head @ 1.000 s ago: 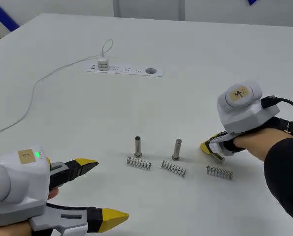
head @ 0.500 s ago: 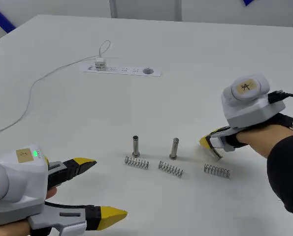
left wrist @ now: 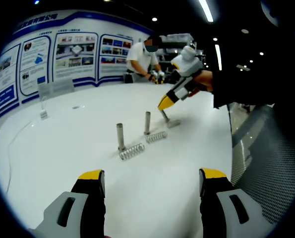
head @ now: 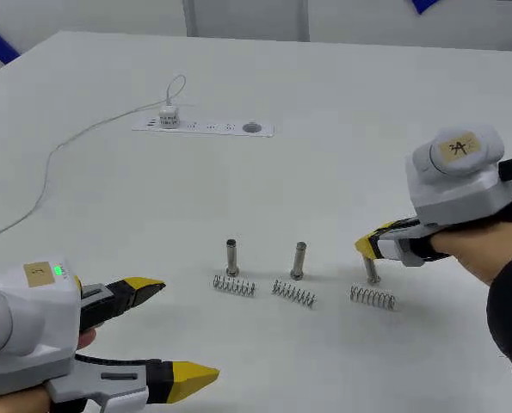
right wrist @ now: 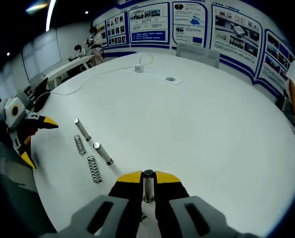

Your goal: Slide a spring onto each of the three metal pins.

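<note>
Steadiness matters: your right gripper (head: 366, 248) pinches the third pin (head: 372, 272) between its jaws, near-upright on the tabletop (head: 324, 172), with a spring (head: 373, 298) lying just beside it. Hold that pin vertical while your left gripper (head: 185, 329), jaws spread wide, fetches the spring.

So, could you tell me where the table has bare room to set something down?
Bare: the wide band of table between the power strip and the two standing pins, and the patch nearer than the springs, between the open left gripper and the right gripper. Crowded: the pin-and-spring row, where the right gripper clamps the third pin.
</note>
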Motion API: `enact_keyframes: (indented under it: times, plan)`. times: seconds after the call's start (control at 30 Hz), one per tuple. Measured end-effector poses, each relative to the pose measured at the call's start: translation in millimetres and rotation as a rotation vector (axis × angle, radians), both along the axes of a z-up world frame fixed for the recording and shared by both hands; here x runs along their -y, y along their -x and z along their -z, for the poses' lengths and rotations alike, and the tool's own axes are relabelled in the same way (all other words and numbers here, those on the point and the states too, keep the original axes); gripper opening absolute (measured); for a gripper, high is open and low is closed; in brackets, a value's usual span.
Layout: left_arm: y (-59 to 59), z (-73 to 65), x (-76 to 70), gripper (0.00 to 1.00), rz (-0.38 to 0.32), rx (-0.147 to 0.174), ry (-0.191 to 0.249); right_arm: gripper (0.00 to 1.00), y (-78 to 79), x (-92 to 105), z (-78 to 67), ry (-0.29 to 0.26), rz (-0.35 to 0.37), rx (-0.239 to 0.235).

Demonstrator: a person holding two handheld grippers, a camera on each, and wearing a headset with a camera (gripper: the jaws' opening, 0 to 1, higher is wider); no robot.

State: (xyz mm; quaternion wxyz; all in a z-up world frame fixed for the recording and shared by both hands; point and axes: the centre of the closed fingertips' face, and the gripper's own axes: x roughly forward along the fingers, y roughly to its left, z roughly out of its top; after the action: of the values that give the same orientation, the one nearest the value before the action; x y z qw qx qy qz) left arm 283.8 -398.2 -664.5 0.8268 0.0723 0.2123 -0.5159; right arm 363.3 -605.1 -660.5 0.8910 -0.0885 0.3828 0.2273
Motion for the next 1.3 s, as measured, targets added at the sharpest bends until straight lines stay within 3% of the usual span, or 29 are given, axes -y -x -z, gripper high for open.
enact_keyframes:
  times: [0.47, 0.73, 1.3]
  plan:
    - [2.7, 1.9, 1.6, 0.79, 0.013, -0.002, -0.017, 0.09, 14.6, 3.9, -7.5, -0.016, 0.006, 0.037]
    - [4.2, 3.1, 1.6, 0.79, 0.019, -0.003, -0.032, 0.09, 20.2, 8.6, -7.4, -0.018, 0.012, 0.04]
    - [2.7, 0.1, 0.5, 0.79, 0.006, 0.001, -0.023, 0.09, 29.7, 10.1, -4.9, 0.001, -0.008, 0.039]
